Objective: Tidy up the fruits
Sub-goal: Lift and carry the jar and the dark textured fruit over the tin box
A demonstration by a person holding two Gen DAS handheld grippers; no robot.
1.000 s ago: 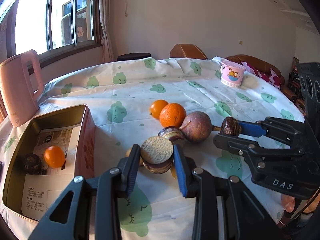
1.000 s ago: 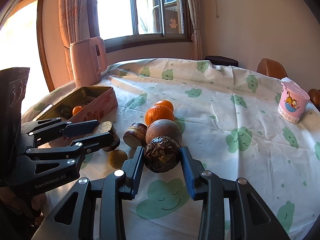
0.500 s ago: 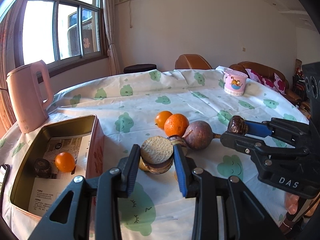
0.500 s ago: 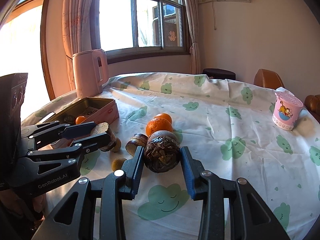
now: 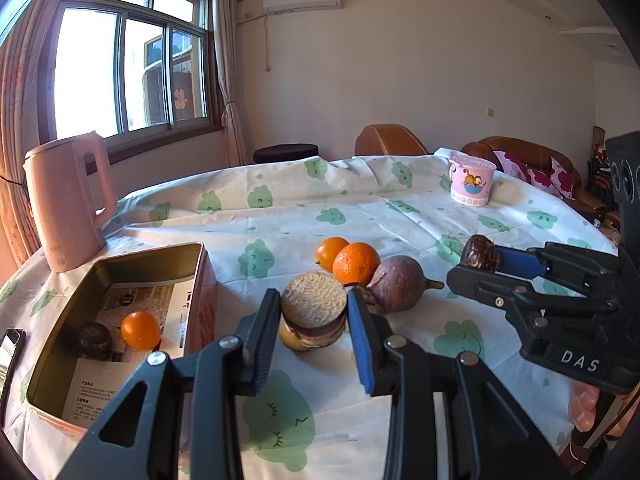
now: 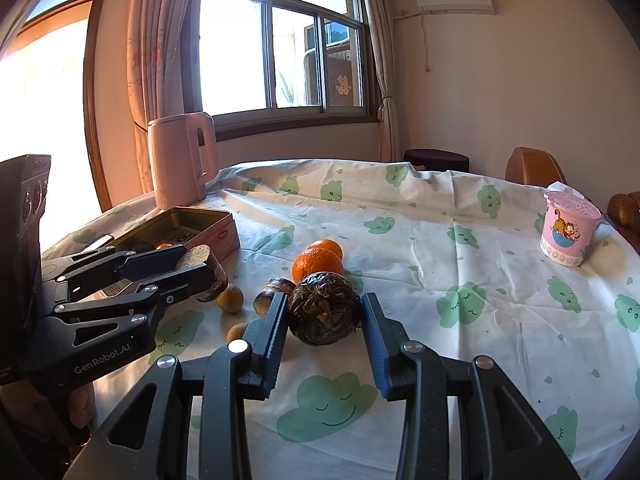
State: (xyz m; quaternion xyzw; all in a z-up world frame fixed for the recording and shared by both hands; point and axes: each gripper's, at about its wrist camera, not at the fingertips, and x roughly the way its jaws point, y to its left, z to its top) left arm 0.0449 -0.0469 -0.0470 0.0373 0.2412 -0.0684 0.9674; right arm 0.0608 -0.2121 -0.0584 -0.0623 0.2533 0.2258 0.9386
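A: Gripping check, left gripper [image 5: 314, 322]?
B: Jaws clamped on the brown cut-faced fruit [image 5: 314, 312], raised beside the tin box [image 5: 120, 268].
A: Right gripper [image 6: 324, 318]?
B: Jaws pinched the dark wrinkled fruit [image 6: 324, 308], above the tablecloth [image 6: 440, 280].

The left gripper [image 5: 314, 316] and the right gripper [image 6: 324, 314] both point forward and slightly downward, side by side, each with its jaws clamped on a round item between the pads, fingertips of a hand [image 5: 584, 410] showing beneath the right gripper's body.
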